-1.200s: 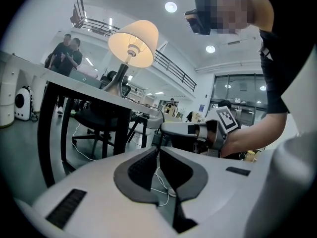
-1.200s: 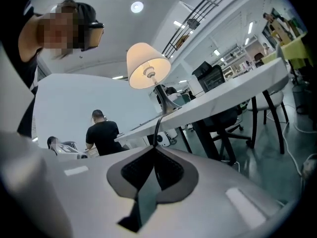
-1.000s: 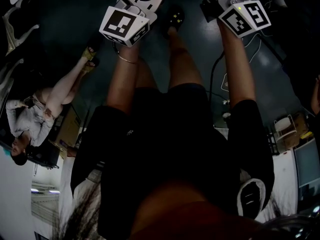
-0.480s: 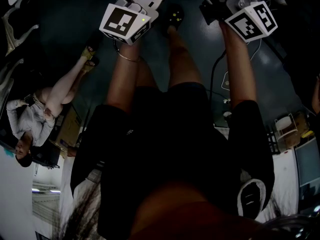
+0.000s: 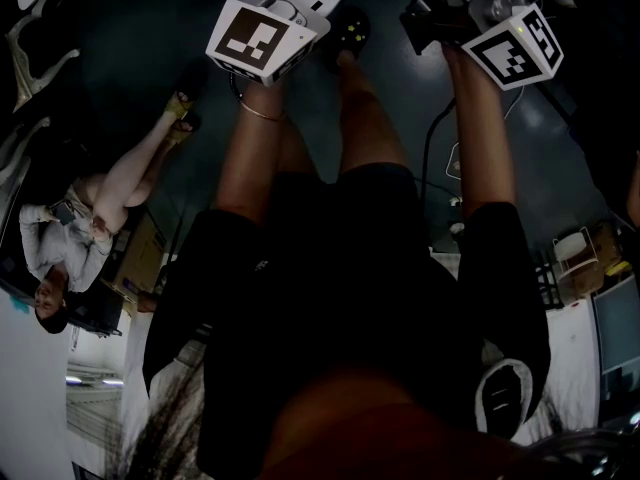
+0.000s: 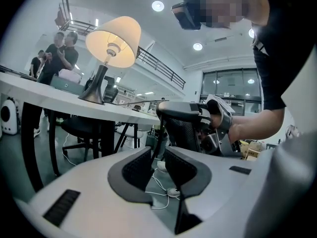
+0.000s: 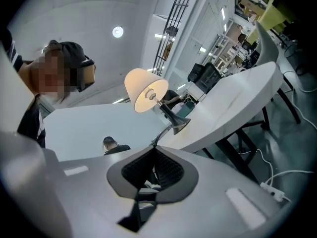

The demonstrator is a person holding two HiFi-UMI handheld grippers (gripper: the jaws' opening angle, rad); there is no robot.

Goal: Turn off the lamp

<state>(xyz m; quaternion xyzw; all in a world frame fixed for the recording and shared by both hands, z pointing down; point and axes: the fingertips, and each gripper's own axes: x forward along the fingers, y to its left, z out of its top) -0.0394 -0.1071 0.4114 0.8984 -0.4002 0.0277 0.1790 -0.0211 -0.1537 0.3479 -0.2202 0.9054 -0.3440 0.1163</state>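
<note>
The lamp (image 6: 113,39) stands lit on a white table (image 6: 44,94), with a cream shade and a dark flared base (image 6: 93,95). From the left gripper view it is up and to the left, well off from my left gripper (image 6: 158,163). That gripper's pads stand a narrow gap apart with nothing between them. In the right gripper view the lamp (image 7: 145,89) glows just above my right gripper (image 7: 153,157), still at a distance. The right gripper's pads meet, shut on nothing. In the head view both marker cubes (image 5: 262,40) (image 5: 514,48) sit at the top edge.
A black mesh chair (image 6: 181,120) stands right ahead of the left gripper, beside the hand holding the right gripper (image 6: 220,120). Dark table legs (image 6: 30,148), chairs and floor cables (image 7: 272,190) lie under the table. People stand behind the table (image 6: 59,51); another sits nearby (image 5: 70,233).
Both marker cubes have shifted toward the top of the head view. The right one has also moved right and rolled a little.
</note>
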